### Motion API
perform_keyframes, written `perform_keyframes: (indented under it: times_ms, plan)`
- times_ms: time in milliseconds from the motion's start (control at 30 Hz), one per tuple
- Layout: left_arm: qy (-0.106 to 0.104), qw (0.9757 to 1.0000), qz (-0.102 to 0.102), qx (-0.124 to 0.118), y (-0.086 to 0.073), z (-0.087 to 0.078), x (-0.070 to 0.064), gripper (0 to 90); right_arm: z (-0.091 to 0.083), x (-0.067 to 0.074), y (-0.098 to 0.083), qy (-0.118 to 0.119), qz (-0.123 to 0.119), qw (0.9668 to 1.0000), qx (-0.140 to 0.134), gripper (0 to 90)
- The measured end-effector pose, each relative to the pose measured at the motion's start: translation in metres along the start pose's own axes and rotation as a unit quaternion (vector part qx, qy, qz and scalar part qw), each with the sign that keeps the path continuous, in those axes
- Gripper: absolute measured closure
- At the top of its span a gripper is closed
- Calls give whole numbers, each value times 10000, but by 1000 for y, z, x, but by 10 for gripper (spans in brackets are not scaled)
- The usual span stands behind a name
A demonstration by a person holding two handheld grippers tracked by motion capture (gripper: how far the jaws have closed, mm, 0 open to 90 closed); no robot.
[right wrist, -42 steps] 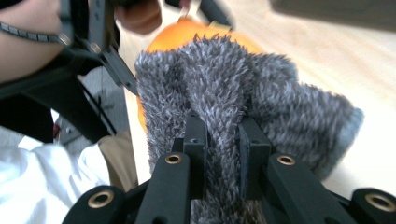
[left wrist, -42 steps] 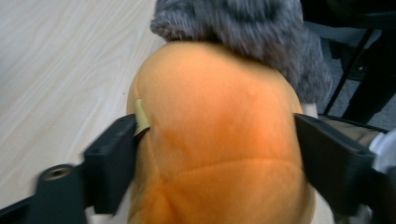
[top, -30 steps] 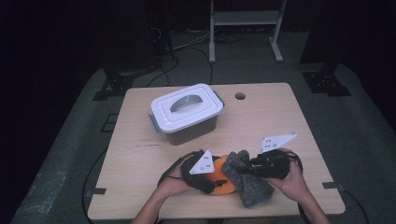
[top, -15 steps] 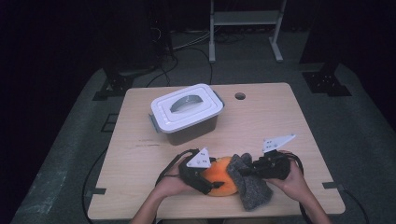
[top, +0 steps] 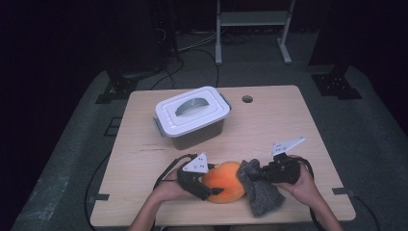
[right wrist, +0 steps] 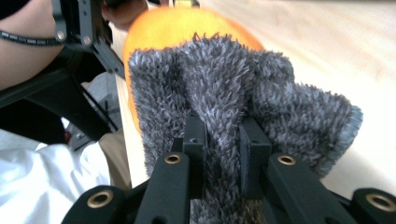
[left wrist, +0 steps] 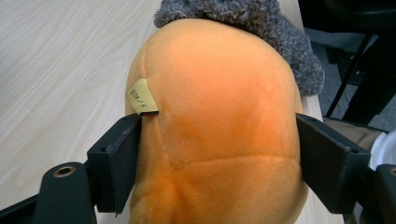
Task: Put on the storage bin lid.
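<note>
An orange plush toy lies near the table's front edge. My left gripper comes from the left, and its jaws press on both sides of the plush. They have just been opening a little with the plush still between them. A grey fuzzy cloth drapes against the right side of the plush. My right gripper is shut on a fold of the cloth. In the right gripper view the plush rises behind the cloth.
A grey box with a white clip-on lid stands at the table's back left. A round cable hole is in the wooden tabletop behind. Cables trail off the left edge. A metal stand is on the floor beyond.
The left gripper has shifted slightly left with the plush. More of the orange now shows beside the cloth. The right hand has sunk a little, still gripping the cloth.
</note>
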State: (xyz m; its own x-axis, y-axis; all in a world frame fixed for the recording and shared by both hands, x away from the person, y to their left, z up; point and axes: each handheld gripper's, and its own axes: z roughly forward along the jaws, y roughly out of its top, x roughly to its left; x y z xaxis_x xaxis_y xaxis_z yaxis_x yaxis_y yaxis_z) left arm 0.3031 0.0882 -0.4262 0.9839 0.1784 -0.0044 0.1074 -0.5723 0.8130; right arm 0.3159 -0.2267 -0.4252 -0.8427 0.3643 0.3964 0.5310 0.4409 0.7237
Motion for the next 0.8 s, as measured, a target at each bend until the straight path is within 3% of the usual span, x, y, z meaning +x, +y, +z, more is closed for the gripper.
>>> perform_keyframes:
  times_ms: [167, 367, 433, 500, 567, 667, 733, 800]
  plan:
    - [-9, 10000, -19, -36, -1, 0, 0, 212, -4, -10, -9, -129, 176, 9994, 266, 756]
    - [-70, 9997, 236, -45, 0, 1, -5, 208, -12, 2, 4, -94, -21, 9995, -289, 756]
    - [-57, 9997, 238, -56, -1, 1, -6, 207, -9, 5, 6, -114, -86, 9995, -275, 756]
    - [-67, 9997, 223, -48, -1, 1, -5, 206, -4, 5, 4, -142, -84, 9998, -94, 756]
    - [-66, 9998, 204, -54, -1, 1, -5, 204, -2, 0, -1, -39, 13, 10000, -36, 755]
    - [-64, 9998, 164, -66, -1, 1, -5, 203, -4, -5, -6, -159, 96, 9997, 188, 756]
    - [-54, 9997, 215, -31, 0, 1, -6, 200, -7, -5, -5, -215, 93, 9996, 135, 756]
    - [-51, 9996, 270, -26, 1, 2, -7, 199, -12, 0, 1, -171, 29, 9998, -117, 756]
